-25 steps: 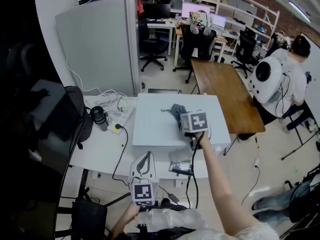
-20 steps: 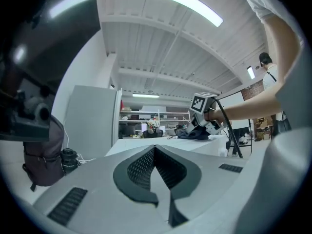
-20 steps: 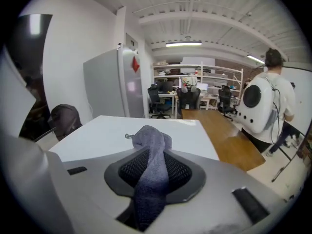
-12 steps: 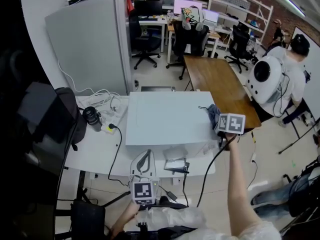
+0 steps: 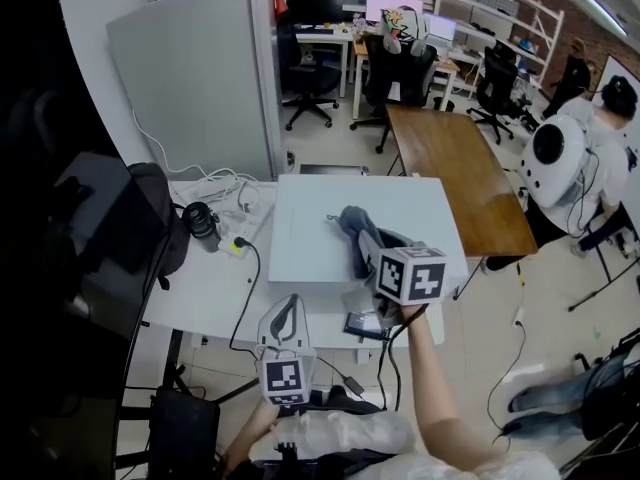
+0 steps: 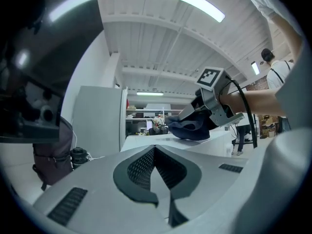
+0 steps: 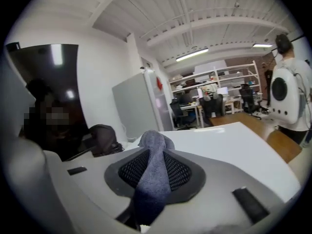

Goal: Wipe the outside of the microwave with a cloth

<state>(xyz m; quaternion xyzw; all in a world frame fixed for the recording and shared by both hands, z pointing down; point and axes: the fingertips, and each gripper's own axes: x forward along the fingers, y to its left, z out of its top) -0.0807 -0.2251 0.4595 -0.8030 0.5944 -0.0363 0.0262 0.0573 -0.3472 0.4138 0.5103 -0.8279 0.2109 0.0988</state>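
Across the centre of the head view sits the white microwave (image 5: 310, 243) on a pale counter (image 5: 200, 298), its flat top facing up at me. My right claw (image 5: 376, 252) reaches over the lower right part of that top. It pinches a blue-grey cloth (image 5: 352, 230), which bunches on the surface just ahead of it. From the right gripper view, the cloth runs up between the two pads (image 7: 178, 172) and is clamped there. I judge it is held this way so that a loose wad leads the tips and can be dragged over the casing.

My left claw (image 5: 285, 316) hangs at the lower centre of the frame, in front of the microwave. It is pressed together with nothing between its pads, apparently parked clear of the wiping path.

No brand or label on the microwave is readable. The only print is the black-and-white square markers on each gripper's cube.
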